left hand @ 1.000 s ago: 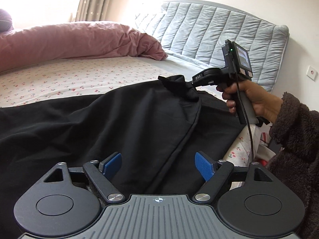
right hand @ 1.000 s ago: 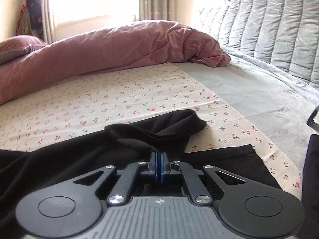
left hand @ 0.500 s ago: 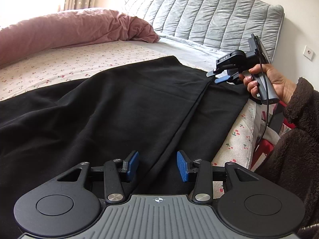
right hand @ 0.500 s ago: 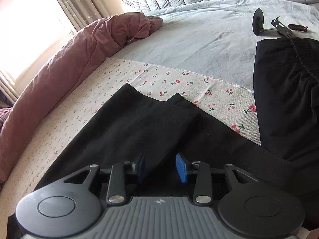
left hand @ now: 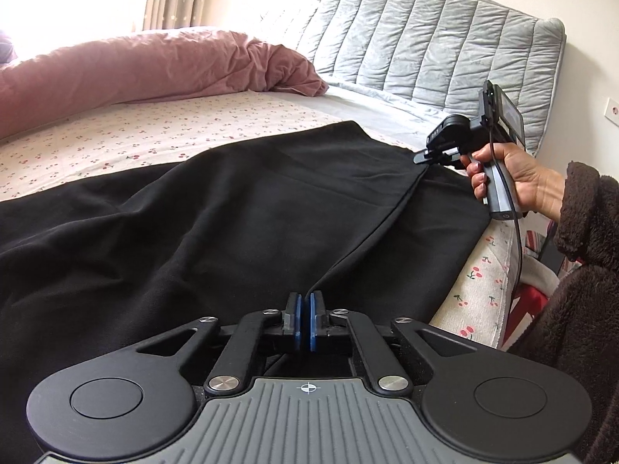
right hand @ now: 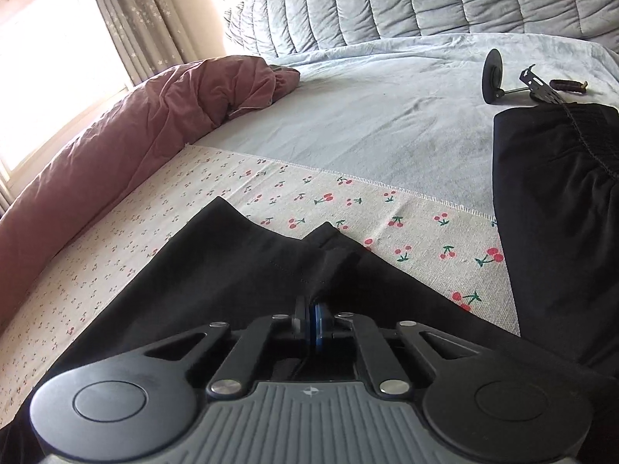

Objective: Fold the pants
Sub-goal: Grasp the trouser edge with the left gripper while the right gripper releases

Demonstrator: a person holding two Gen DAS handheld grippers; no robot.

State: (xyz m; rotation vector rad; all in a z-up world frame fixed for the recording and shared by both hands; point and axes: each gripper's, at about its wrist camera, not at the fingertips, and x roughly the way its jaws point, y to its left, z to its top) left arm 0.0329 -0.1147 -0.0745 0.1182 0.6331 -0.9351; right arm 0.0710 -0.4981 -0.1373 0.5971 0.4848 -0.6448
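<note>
**Both tongs clamped on the pants, cloth flat on the bed**

Now, no containers in either view, only the bed. The pants [left hand: 216, 208] are black, matte, soft knit, spread wide over the cherry-print sheet [left hand: 127, 135], one leg lapped over the other along a diagonal edge. My left gripper [left hand: 304, 323] has its blue pads together with that edge running in between them. My right gripper [right hand: 312, 323] is pinched on a hem corner, cloth bunched up just in front of the pads; in the left view it sits at the far corner of the pants [left hand: 433, 154], held by my right hand [left hand: 518, 178].

Sheet is pale woven cotton with a stitched edge, and past it lies a grey-blue blanket [right hand: 379, 116]. A pink duvet [left hand: 147, 65] is rolled along the far side. The headboard [left hand: 425, 42] is grey, quilted in vertical channels. Curtains [right hand: 131, 19] hang beside a bright window.

A second black garment [right hand: 557, 208] with a ribbed waistband lies right of the sheet. Behind it, a small black disc on a rod [right hand: 493, 77], purpose unclear.
</note>
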